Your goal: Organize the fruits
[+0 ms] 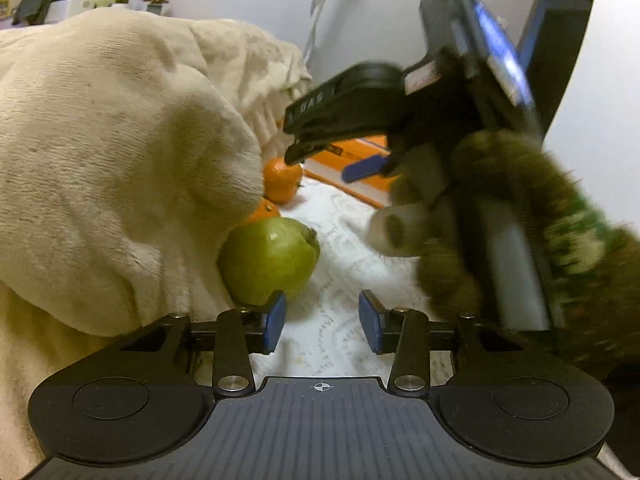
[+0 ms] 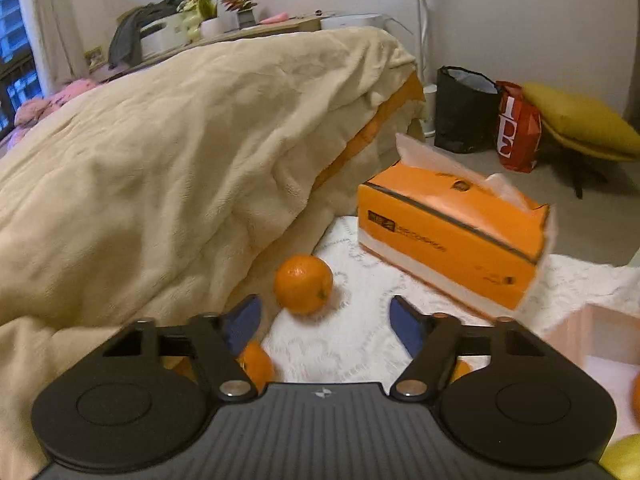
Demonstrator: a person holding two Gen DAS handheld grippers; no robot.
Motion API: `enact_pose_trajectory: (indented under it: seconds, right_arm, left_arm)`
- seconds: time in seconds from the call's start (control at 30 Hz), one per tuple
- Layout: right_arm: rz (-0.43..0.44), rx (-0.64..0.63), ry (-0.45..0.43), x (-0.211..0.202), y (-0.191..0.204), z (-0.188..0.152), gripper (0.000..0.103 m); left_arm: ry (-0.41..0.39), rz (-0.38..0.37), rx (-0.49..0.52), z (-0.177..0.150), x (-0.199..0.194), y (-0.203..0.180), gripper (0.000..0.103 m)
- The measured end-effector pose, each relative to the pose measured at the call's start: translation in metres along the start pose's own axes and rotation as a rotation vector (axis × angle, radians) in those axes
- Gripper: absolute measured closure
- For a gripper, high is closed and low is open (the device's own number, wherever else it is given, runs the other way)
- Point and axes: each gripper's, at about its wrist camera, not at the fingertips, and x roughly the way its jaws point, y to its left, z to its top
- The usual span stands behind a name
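Observation:
In the left wrist view my left gripper (image 1: 322,320) is open and empty; a green pear (image 1: 269,261) lies on the white cloth just ahead of its left finger, against the cream blanket (image 1: 112,168). Two oranges (image 1: 282,178) lie beyond it. The right gripper (image 1: 340,156) hovers above them, blurred, held by a green-sleeved hand. In the right wrist view my right gripper (image 2: 325,320) is open and empty, with an orange (image 2: 303,284) just ahead between the fingertips. Another orange (image 2: 256,364) lies under its left finger.
An orange tissue box (image 2: 452,228) stands on the white cloth (image 2: 352,344) ahead right. A pale tray (image 2: 600,340) with fruit is at the right edge. The cream blanket fills the left. Bags and a yellow cushion sit on the floor behind.

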Motion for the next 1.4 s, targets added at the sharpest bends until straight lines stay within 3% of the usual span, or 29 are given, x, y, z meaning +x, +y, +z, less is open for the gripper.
enact_pose_trajectory:
  seconds: [0.23,0.27,0.3,0.33,0.47,0.67,0.83,0.97,1.13,1.27,1.33,1.4]
  right_arm:
    - [0.090,0.103,0.093,0.059,-0.009,0.012,0.046]
    - [0.089,0.110,0.113,0.066,-0.009,0.013,0.049]
    - [0.082,0.112,0.126,0.071,-0.008,0.012,0.060]
    - [0.073,0.102,0.126,0.070,-0.006,0.011,0.060]
    - [0.031,0.037,0.113,0.037,-0.001,0.010,0.060]
    - [0.004,-0.048,0.060,-0.061,-0.013,-0.009,0.060]
    - [-0.065,-0.103,-0.017,-0.150,-0.043,-0.061,0.060]
    - [-0.129,-0.108,-0.024,-0.196,-0.068,-0.125,0.060]
    - [-0.110,-0.024,0.012,-0.211,-0.096,-0.192,0.060]
    - [-0.107,0.028,0.022,-0.189,-0.108,-0.214,0.059]
    - [-0.103,0.024,-0.028,-0.187,-0.109,-0.217,0.053]
    - [-0.120,0.024,-0.082,-0.187,-0.110,-0.220,0.030]
  left_arm:
    - [-0.036,0.001,-0.028,-0.001,-0.009,0.005,0.059]
    - [-0.036,0.002,-0.026,-0.001,-0.010,0.005,0.059]
    - [-0.036,0.003,-0.027,-0.002,-0.011,0.005,0.059]
    - [-0.036,0.001,-0.030,-0.002,-0.011,0.006,0.059]
    - [-0.033,0.000,-0.030,0.000,-0.009,0.006,0.059]
    - [-0.024,0.001,-0.020,0.000,-0.007,0.003,0.058]
    - [-0.049,-0.002,0.010,0.002,-0.005,-0.001,0.059]
    - [-0.074,0.035,0.099,0.008,-0.007,-0.015,0.058]
    - [-0.010,0.082,0.189,0.011,0.005,-0.033,0.058]
    - [0.009,0.086,0.249,0.010,0.005,-0.041,0.058]
    - [-0.003,0.077,0.289,0.016,0.005,-0.043,0.058]
    - [-0.012,0.075,0.343,0.024,0.007,-0.043,0.058]
